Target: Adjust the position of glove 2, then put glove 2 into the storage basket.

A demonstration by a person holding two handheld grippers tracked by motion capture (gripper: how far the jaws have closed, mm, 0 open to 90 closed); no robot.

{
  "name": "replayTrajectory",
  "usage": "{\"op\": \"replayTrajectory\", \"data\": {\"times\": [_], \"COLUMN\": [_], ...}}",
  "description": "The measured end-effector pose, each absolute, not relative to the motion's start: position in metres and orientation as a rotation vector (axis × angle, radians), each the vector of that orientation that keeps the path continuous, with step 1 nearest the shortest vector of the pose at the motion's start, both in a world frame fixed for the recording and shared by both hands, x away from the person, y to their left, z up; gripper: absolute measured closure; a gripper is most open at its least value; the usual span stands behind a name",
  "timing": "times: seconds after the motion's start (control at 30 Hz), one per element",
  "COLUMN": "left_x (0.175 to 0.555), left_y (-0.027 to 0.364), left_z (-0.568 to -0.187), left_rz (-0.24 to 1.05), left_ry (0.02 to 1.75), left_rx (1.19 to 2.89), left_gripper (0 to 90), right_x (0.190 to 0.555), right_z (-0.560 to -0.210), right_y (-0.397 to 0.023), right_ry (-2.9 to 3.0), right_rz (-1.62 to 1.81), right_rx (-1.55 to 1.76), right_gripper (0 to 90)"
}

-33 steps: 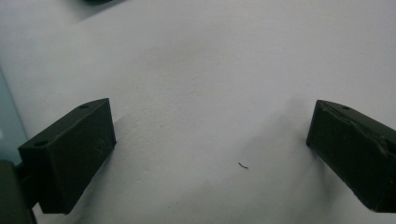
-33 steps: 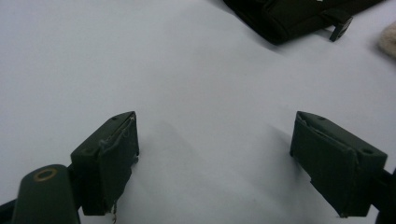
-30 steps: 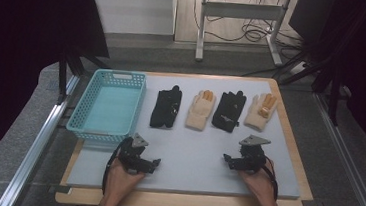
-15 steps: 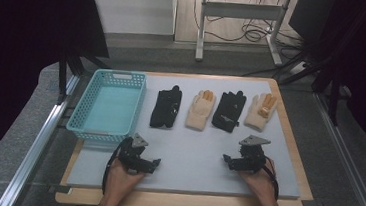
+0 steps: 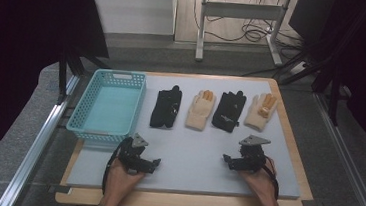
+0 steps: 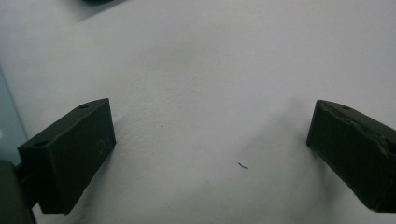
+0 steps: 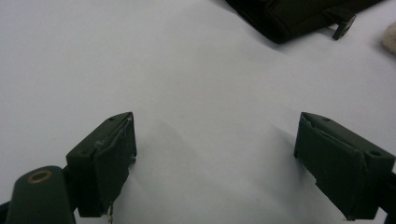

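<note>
- Pale grey mat (image 5: 192, 149) over wooden table (image 5: 293, 138), dark floor around.
- Left gripper (image 5: 153, 164), right gripper (image 5: 227, 160): jaws spread, resting on mat, holding nothing.

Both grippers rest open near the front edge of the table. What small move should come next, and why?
Probably the left gripper should move forward to the nearest black glove. Its fingers stand wide apart over bare mat, holding nothing, and four gloves lie in a row beside the empty blue basket, which stands on that side. The right gripper is open too.
</note>
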State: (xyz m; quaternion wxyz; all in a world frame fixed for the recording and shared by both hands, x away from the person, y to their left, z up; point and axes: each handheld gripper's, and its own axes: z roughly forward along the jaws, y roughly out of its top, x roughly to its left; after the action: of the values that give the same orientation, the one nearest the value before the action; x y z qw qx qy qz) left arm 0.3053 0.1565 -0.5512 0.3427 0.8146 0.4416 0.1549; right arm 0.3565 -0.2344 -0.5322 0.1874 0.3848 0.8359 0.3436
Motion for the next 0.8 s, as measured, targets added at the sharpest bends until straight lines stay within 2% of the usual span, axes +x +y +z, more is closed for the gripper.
{"op": "replayTrajectory", "data": {"times": [0.53,0.8], "left_x": [0.305,0.305], "left_y": [0.156,0.157], "left_z": [-0.551,-0.551], "left_rz": [0.403,0.404], "left_ry": [1.148,1.148], "left_rx": [2.117,2.117], "left_gripper": [1.3,1.3], "right_x": [0.363,0.379], "right_z": [-0.520,-0.513], "right_y": [-0.231,-0.217], "right_ry": [2.342,2.341], "right_rz": [1.008,1.057], "right_rx": [1.081,1.085], "right_gripper": [14.8,16.2]}}
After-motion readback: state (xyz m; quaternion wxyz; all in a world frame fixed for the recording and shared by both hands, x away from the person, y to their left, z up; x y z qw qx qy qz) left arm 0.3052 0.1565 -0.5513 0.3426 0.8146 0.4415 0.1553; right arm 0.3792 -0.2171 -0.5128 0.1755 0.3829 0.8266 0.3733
